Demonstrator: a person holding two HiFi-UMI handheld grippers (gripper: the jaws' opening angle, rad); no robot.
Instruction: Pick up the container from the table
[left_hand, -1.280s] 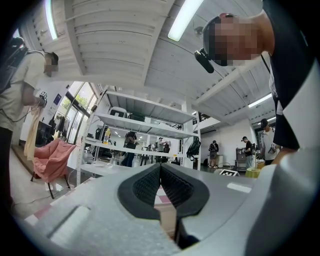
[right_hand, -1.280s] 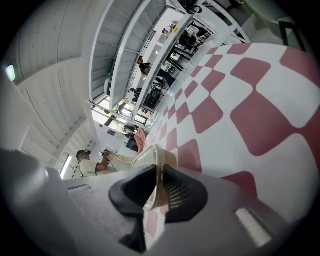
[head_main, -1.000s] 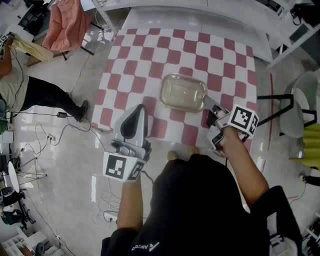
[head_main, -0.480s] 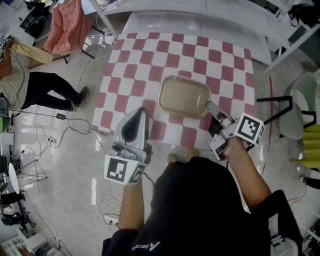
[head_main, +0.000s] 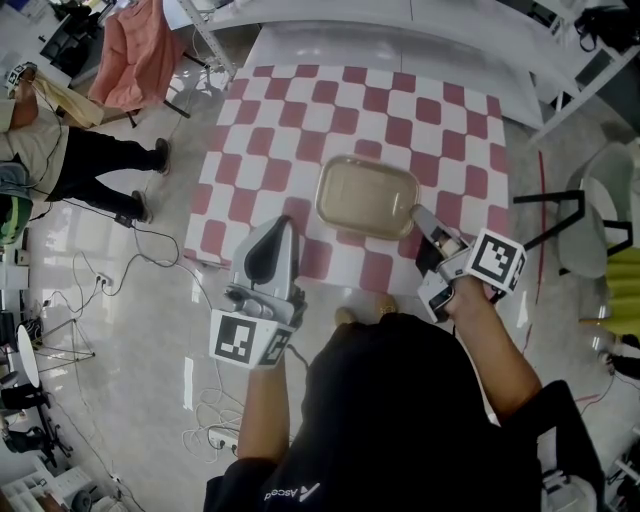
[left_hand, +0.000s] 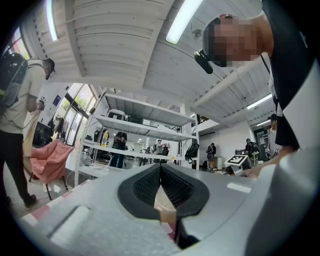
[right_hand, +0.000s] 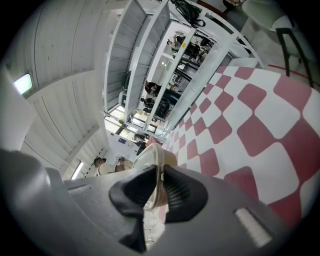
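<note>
Right gripper (head_main: 420, 214) jaws pinch the container (head_main: 367, 196) rim at its near right corner. The container's long axis runs left from them, over the counter (head_main: 300, 110). Left gripper (head_main: 278, 222) sits near-left of the container, jaws pressed together, holding nothing.

Container (head_main: 367, 196) over the table (head_main: 300, 110) middle, right gripper (head_main: 425, 222) at its right corner, left gripper (head_main: 277, 224) nearer, leftward.

Container (head_main: 367, 196) on checkered counter (head_main: 300, 120), right tongs (head_main: 419, 213) at its right corner, left tongs (head_main: 274, 228) over counter's near edge, bystander (head_main: 60, 150) far left
</note>
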